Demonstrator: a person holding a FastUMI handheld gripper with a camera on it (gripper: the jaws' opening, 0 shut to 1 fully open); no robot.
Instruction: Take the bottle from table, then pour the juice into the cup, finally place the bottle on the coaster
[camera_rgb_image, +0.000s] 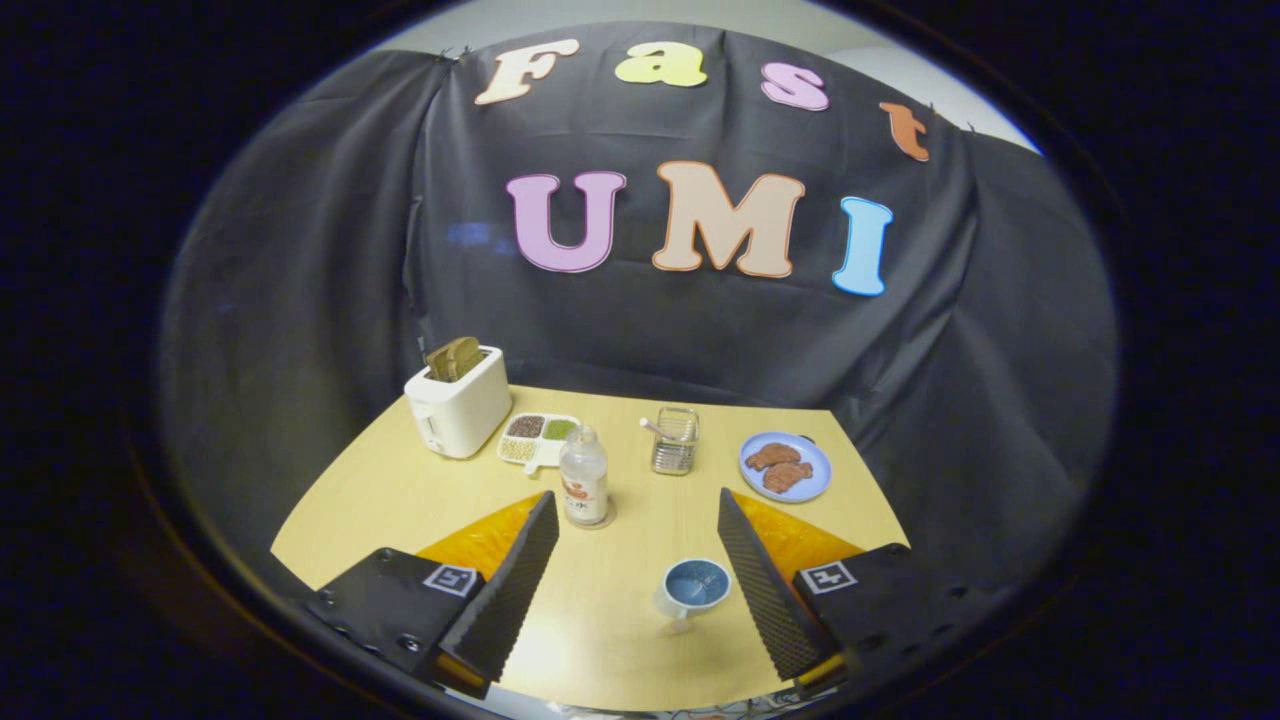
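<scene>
Clear plastic juice bottle (584, 488) upright on a round coaster, just ahead of my left finger | blue cup (695, 584) between fingers, near the right | claw (640, 505) wide open, holding nothing | pale wooden surface (400, 490): white toaster (458, 412), divided tray (537, 439), wire holder (676, 440), blue plate (786, 466) | black cloth wall behind

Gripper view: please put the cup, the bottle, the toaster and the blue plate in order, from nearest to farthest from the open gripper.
From the open gripper:
1. Cup: between the fingers, close to the right finger.
2. Bottle: just ahead of the left fingertip.
3. Blue plate: beyond the right finger.
4. Toaster: farthest, beyond the bottle on the left.
</scene>
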